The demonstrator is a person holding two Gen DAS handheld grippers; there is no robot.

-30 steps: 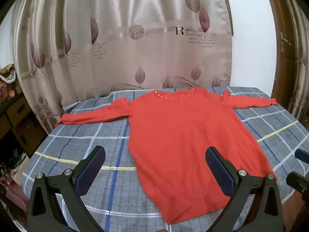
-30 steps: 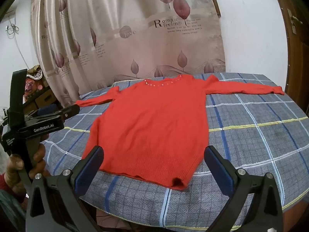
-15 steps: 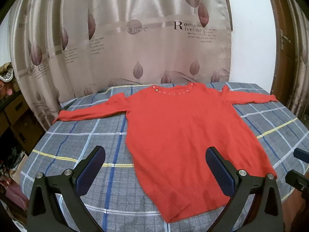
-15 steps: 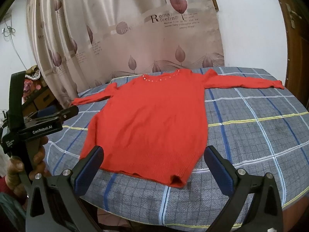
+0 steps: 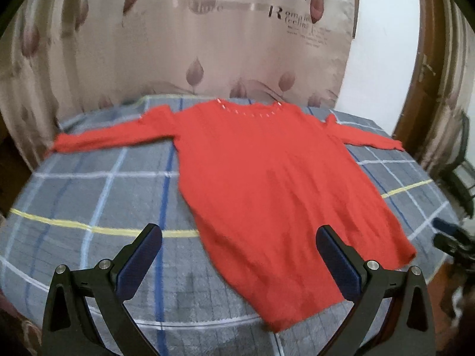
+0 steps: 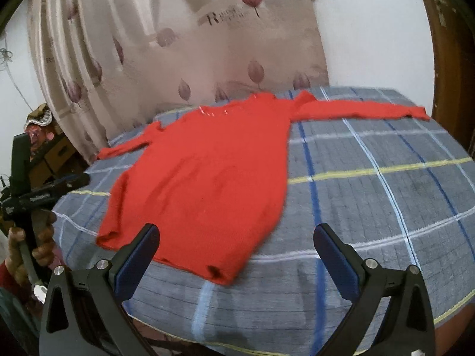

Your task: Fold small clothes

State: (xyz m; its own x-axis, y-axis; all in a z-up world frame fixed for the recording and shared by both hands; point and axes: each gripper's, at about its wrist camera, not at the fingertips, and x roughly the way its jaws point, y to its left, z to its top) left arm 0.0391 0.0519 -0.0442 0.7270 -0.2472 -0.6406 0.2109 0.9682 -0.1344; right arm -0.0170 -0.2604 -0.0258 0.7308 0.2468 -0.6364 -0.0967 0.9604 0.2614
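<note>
I see the curtain (image 5: 178, 44) with its leaf print filling the back of both views, hanging right behind the table (image 5: 89, 195), which wears a grey checked cloth with blue, white and yellow lines. On that cloth lies the red sweater (image 5: 267, 184), spread flat and face up, neckline toward the curtain, hem toward me, both sleeves stretched out to the sides. A row of small beads runs along the neckline. From my right wrist view the sweater (image 6: 207, 178) sits left of centre, its far sleeve reaching to the table's right edge beside a brown door frame (image 6: 445, 44).

My left gripper (image 5: 239, 262) hovers above the near edge with its jaws spread wide and nothing between them; the hem shows in the gap. My right gripper (image 6: 236, 261) is likewise spread wide and empty, just short of the hem's corner. At the left of that view my left hand (image 6: 35, 237) grips its tool's handle. Both pictures are slightly blurred.
</note>
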